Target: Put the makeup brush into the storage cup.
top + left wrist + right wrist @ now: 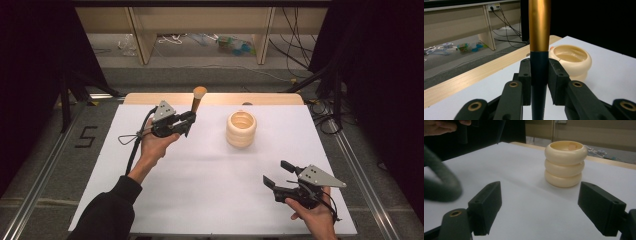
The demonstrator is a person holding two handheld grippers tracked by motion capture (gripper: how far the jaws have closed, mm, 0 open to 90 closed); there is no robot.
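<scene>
In the high view the left gripper (189, 120) sits left of centre in the upper half of the frame, over the white table (200, 190) and close to its far wooden edge (150, 98). Its jaws are clamped on the dark lower shaft of a brush-like stick (197, 100), which stands upright with its gold upper part rising above the jaws; the left gripper view shows both pads pressed flat against the dark shaft (539, 75). Right of it, near the frame's centre, stands a cream ribbed pot (241, 129), apart from the stick, with bare white surface all round. At lower right the right gripper (277, 174) hovers near the table's near right corner, jaws spread wide with nothing between them, a broad open stretch separating it from the pot.
</scene>
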